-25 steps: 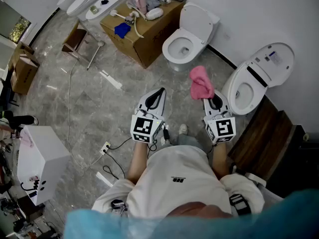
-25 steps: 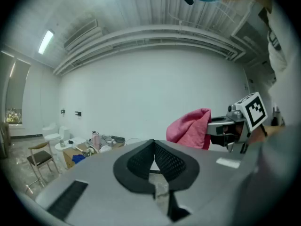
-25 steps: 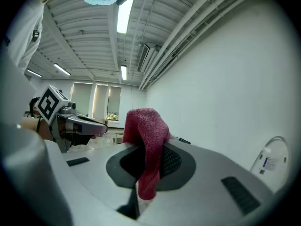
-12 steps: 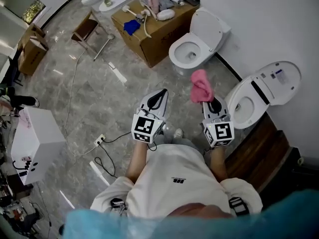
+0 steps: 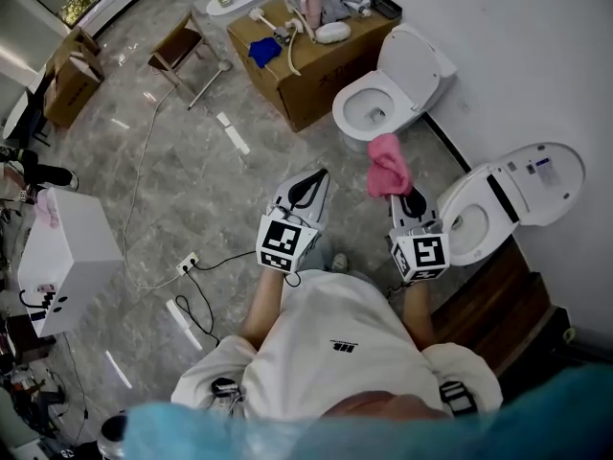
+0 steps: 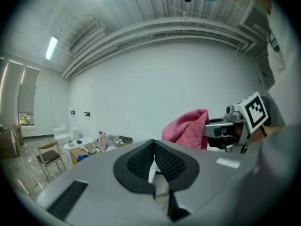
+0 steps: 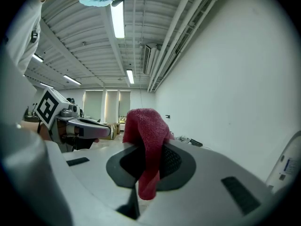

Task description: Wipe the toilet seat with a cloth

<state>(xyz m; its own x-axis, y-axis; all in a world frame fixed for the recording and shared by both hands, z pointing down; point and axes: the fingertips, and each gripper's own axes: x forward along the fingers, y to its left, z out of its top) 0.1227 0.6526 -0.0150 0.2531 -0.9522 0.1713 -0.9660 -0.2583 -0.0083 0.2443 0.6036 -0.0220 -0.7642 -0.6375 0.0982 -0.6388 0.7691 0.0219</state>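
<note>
Pink cloth (image 5: 386, 166): we hold it clamped in the right gripper (image 5: 410, 199) jaws, beside the nearer toilet (image 5: 488, 197). Left gripper (image 5: 308, 185), farther from the toilet: jaws together, empty.

I see a pink cloth (image 5: 386, 164), white on the far toilet (image 5: 414, 60) and near toilet (image 5: 548, 178), a brown box (image 5: 321, 84) and a grey marbled floor (image 5: 96, 161). My left gripper (image 5: 308, 182) and right gripper (image 5: 410, 199) are pale grey, black-padded, with black-and-white square markers.
</note>
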